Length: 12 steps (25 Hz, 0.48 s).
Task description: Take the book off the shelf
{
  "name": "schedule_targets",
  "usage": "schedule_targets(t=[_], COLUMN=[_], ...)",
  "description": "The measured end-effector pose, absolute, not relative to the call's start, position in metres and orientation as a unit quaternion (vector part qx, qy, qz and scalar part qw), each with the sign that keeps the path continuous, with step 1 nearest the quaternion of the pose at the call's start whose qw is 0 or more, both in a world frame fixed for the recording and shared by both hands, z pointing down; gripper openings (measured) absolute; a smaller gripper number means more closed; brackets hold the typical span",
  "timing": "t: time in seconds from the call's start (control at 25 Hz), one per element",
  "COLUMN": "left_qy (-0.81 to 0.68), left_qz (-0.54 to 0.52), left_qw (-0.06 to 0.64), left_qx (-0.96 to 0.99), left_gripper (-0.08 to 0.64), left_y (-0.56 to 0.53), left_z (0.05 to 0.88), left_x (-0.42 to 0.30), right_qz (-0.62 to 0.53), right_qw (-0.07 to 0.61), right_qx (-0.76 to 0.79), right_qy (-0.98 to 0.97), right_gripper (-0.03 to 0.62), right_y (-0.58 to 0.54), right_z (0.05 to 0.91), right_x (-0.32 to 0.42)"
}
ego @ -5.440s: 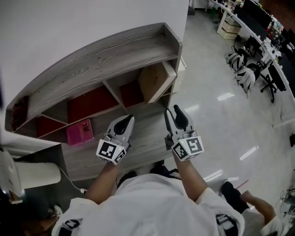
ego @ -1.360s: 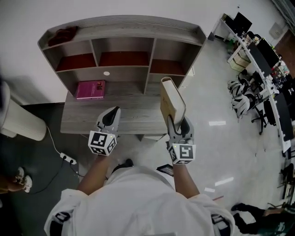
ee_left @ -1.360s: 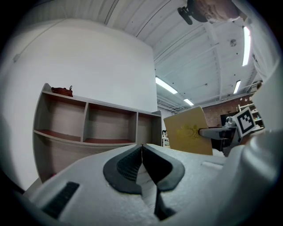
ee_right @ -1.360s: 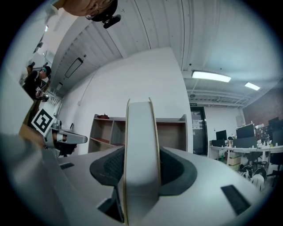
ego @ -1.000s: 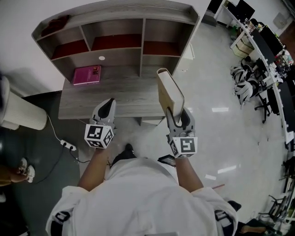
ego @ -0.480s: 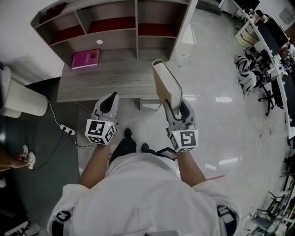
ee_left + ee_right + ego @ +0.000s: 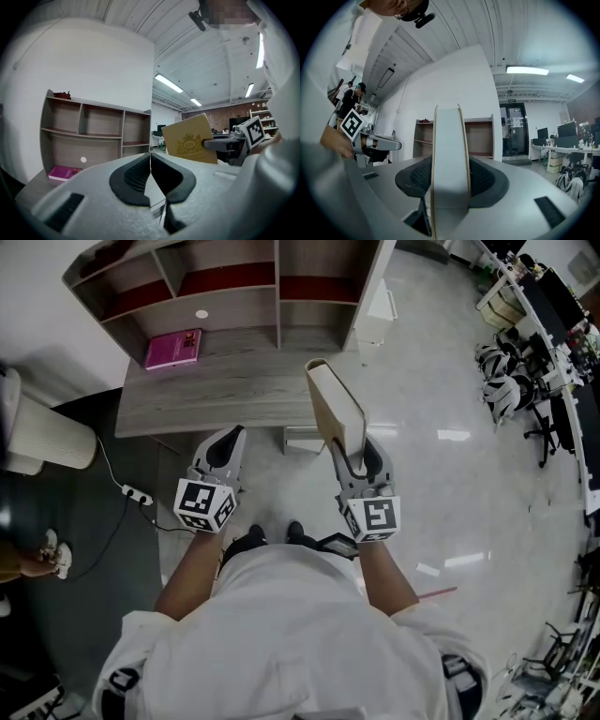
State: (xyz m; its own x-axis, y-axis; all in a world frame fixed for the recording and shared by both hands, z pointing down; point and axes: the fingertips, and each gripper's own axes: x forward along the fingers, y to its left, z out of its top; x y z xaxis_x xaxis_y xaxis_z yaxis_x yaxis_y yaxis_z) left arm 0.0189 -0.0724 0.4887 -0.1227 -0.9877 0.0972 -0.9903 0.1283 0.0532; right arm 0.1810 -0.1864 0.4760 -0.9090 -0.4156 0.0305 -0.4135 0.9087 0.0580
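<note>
A tan hardcover book [image 7: 333, 413] stands upright in my right gripper [image 7: 349, 451], whose jaws are shut on its lower edge. In the right gripper view its white page edge [image 7: 450, 159] fills the gap between the pads. The left gripper view shows its cover [image 7: 191, 140] with a crest. My left gripper [image 7: 220, 448] is shut with nothing in it, its pads meeting [image 7: 150, 161]. The grey shelf unit [image 7: 225, 282] stands beyond both grippers, above a desk top [image 7: 234, 395].
A pink book [image 7: 172, 348] lies on the desk's left part, also seen in the left gripper view [image 7: 61, 172]. A white round bin [image 7: 42, 442] and a power strip [image 7: 131, 493] are at left. Office chairs [image 7: 506, 371] stand on the glossy floor at right.
Both grippers and the held book have drawn back from the desk. The shelf unit has slid toward the top of the head view, and floor now lies under the grippers.
</note>
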Motion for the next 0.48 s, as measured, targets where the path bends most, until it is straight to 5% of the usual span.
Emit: schedule_targets(t=[0.48], left_qy=[-0.729], left_qz=[0.013], left_qw=[0.043], left_qx=[0.683], left_gripper=[0.017], left_y=[-0.050], left_z=[0.472], left_x=[0.007], right_qz=[-0.027], right_qw=[0.027], right_qx=[0.232], right_qy=[-0.972], right_gripper=[0.210], right_y=[-0.169], right_z=[0.466], right_x=[0.164])
